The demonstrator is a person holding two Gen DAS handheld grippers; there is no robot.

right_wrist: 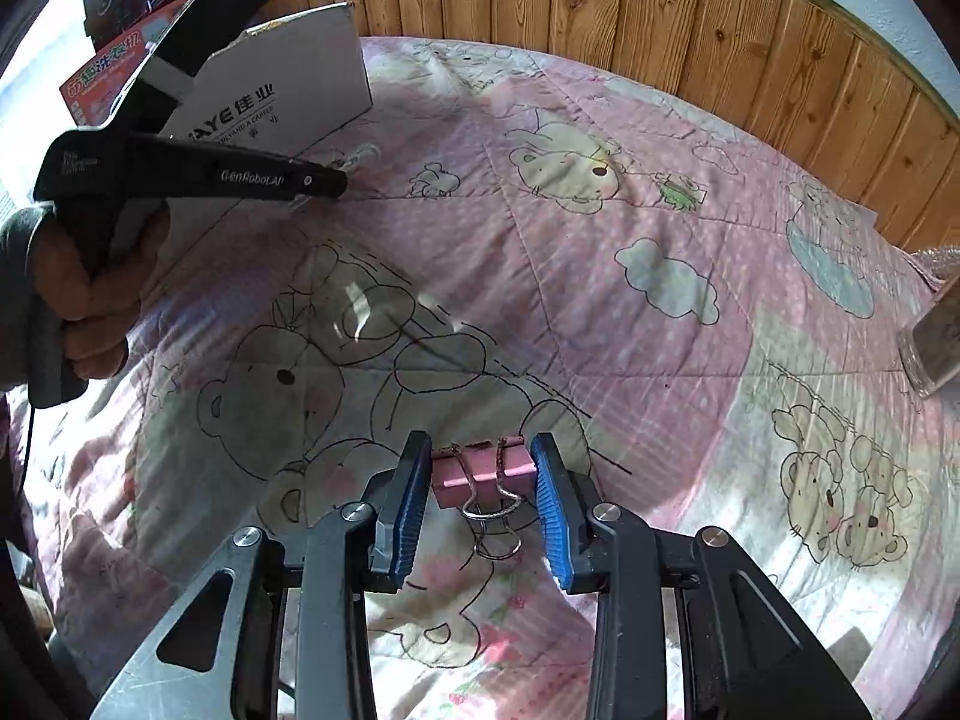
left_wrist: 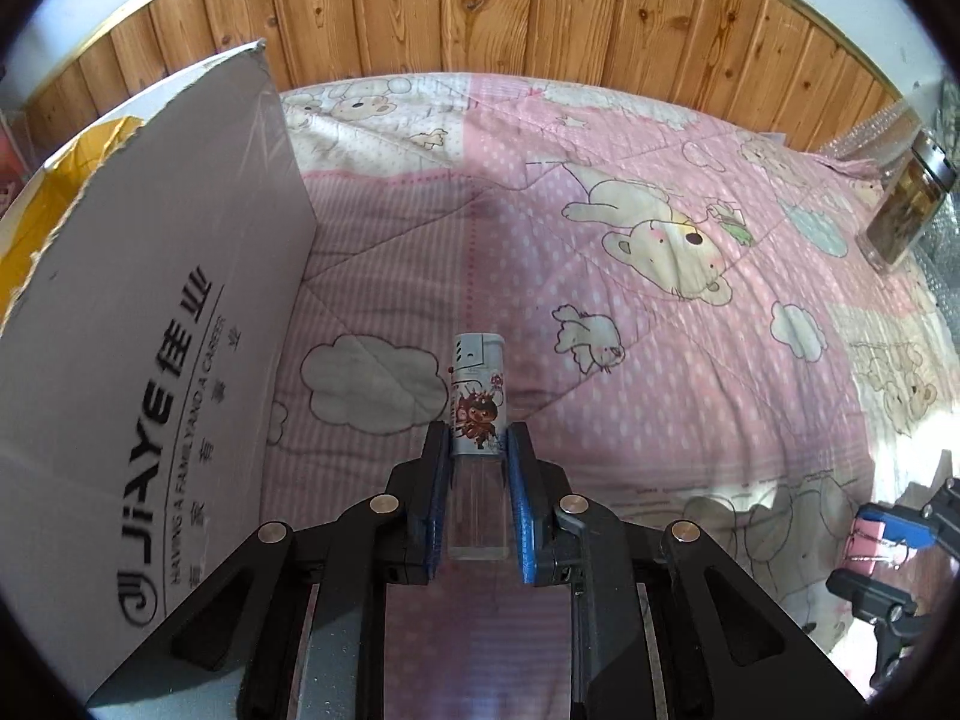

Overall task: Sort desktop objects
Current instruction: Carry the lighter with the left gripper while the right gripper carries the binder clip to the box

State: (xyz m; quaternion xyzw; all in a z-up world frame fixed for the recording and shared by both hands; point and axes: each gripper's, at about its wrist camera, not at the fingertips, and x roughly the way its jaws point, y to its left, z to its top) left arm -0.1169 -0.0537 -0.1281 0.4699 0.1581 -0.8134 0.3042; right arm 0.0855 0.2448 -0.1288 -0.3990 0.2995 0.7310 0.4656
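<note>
Pink quilt [left_wrist: 600, 300]: one lighter [left_wrist: 477, 414], one binder clip [right_wrist: 483, 474], each tool-gripped.

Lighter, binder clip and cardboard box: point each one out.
lighter [left_wrist: 478, 405]: left wrist view, on its printed cartoon label.
binder clip [right_wrist: 480, 471]: right wrist view, on its pink body.
cardboard box [left_wrist: 162, 312]: left wrist view, on its printed side wall.

Lighter [left_wrist: 478, 405], cartoon-printed sleeve over clear base, upright above the quilt; pink binder clip [right_wrist: 483, 476], wire handles toward camera.
</note>
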